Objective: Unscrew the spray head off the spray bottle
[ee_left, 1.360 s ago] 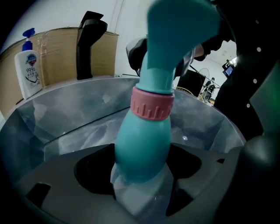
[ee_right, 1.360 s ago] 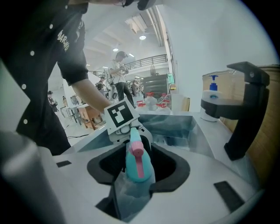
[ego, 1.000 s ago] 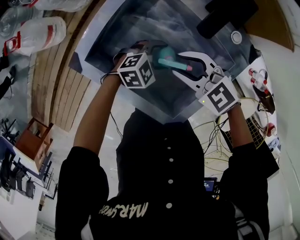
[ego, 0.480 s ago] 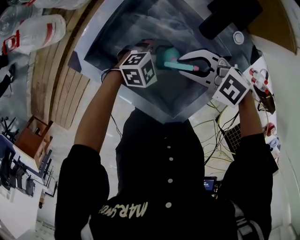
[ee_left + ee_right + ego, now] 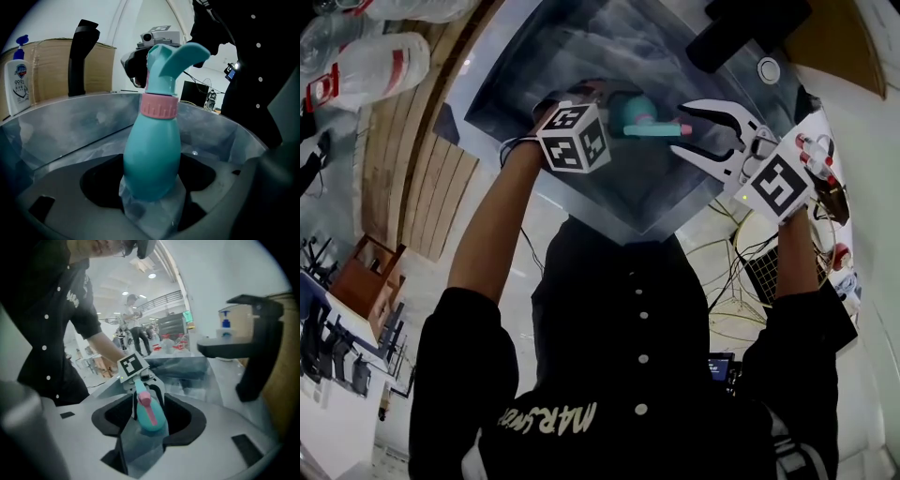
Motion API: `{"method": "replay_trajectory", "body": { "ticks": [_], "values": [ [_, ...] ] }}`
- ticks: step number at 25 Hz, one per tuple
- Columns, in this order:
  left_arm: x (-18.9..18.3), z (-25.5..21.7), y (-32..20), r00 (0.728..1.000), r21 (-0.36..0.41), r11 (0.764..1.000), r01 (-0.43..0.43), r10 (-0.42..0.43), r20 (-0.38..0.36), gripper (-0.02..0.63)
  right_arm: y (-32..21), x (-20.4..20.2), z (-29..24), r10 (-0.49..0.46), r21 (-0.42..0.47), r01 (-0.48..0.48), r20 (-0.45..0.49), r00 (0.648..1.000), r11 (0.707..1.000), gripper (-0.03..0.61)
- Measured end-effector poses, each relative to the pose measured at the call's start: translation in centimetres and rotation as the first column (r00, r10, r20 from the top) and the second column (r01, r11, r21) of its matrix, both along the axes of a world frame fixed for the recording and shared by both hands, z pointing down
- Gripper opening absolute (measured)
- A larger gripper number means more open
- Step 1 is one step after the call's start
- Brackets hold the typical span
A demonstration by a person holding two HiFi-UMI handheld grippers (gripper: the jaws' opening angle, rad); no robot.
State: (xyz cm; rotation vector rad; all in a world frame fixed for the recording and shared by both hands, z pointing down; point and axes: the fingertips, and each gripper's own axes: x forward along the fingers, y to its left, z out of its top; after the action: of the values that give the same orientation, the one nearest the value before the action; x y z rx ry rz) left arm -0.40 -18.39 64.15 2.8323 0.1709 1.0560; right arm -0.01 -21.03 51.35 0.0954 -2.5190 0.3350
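- While the left gripper point(image 5: 150, 185) squeezed the round blue-green body of the spray bottle point(image 5: 152, 150) between its jaws, the bottle hung over the grey tub point(image 5: 511, 84).
- The spray head point(image 5: 171, 58) was still on the bottle. The pink ring point(image 5: 160, 105) under it sat snug on the neck, so it did not look unscrewed yet.
- The right gripper point(image 5: 697, 129) had just been opening its jaws. They stood wide apart, with the pink tip point(image 5: 680, 128) of the spray head right at their mouth, but the pads did not press on it.
- It looked like a pause between two twists: the right gripper had let go so it could take a fresh hold.
- Next, the right gripper would need to close on the spray head again and turn it.
- The left gripper would need to hold the bottle firm, or the bottle would just spin along with the head.
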Motion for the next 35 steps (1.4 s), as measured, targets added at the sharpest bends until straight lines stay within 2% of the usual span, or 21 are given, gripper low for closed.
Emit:
{"method": "replay_trajectory", "body": {
  "ticks": [2, 3, 5, 7, 9, 14, 20, 22, 25, 29, 31, 35],
  "values": [
    [-0.1, 0.0, -0.1, 1.0, 0.001, 1.0, 0.017, -0.017, -0.002, 0.37, -1.0, 1.2, -1.1, 0.164, 0.042, -0.164, 0.018, 0.986, 0.985, 0.225],
    [-0.1, 0.0, -0.1, 1.0, 0.001, 1.0, 0.025, -0.025, -0.002, 0.37, -1.4, 1.7, -1.9, 0.258, 0.052, -0.261, 0.058, 0.964, 0.964, 0.225],
    [0.0, 0.0, -0.1, 0.999, 0.0, 0.999, 0.038, -0.038, -0.002, 0.37, -1.6, 2.4, -3.5, 0.441, 0.045, -0.451, 0.143, 0.886, 0.892, 0.213],
    [0.1, 0.0, -0.1, 0.999, -0.001, 0.999, 0.049, -0.049, -0.003, 0.37, -0.7, 2.8, -4.1, 0.559, 0.023, -0.571, 0.176, 0.811, 0.821, 0.187],
    [0.2, 0.0, -0.1, 0.998, 0.0, 0.998, 0.062, -0.062, -0.004, 0.37, 0.8, 2.3, -3.5, 0.615, 0.003, -0.624, 0.167, 0.771, 0.781, 0.167],
    [0.2, 0.0, -0.2, 0.996, 0.004, 0.996, 0.091, -0.091, -0.003, 0.37, 2.5, -0.6, -1.4, 0.681, -0.074, -0.677, 0.05, 0.731, 0.732, 0.206],
    [0.3, 0.0, -0.2, 0.994, 0.005, 0.994, 0.106, -0.106, 0.003, 0.37, 1.1, -1.9, -0.5, 0.732, -0.063, -0.73, 0.002, 0.681, 0.68, 0.225],
    [0.3, 0.0, -0.2, 0.994, 0.006, 0.994, 0.107, -0.107, 0.006, 0.37, 0.5, -2.3, -0.5, 0.733, -0.059, -0.731, 0.004, 0.681, 0.68, 0.235],
    [0.4, 0.0, -0.1, 0.994, 0.005, 0.994, 0.107, -0.107, 0.007, 0.37, -0.2, -3.4, -0.3, 0.702, -0.012, -0.702, 0.003, 0.712, 0.712, 0.245],
    [0.4, 0.0, -0.2, 0.994, 0.004, 0.994, 0.106, -0.106, 0.004, 0.37, -0.6, -3.9, 0.9, 0.638, 0.177, -0.622, -0.046, 0.769, 0.763, 0.201],
    [0.5, 0.0, -0.2, 0.994, 0.003, 0.994, 0.108, -0.108, 0.0, 0.37, -0.4, -3.5, 2.1, 0.602, 0.241, -0.569, -0.092, 0.793, 0.786, 0.192],
    [0.7, -0.1, -0.2, 0.994, -0.001, 0.994, 0.105, -0.105, -0.016, 0.37, -0.2, -2.9, 3.0, 0.54, 0.243, -0.507, -0.092, 0.837, 0.827, 0.184]
  ]
}}
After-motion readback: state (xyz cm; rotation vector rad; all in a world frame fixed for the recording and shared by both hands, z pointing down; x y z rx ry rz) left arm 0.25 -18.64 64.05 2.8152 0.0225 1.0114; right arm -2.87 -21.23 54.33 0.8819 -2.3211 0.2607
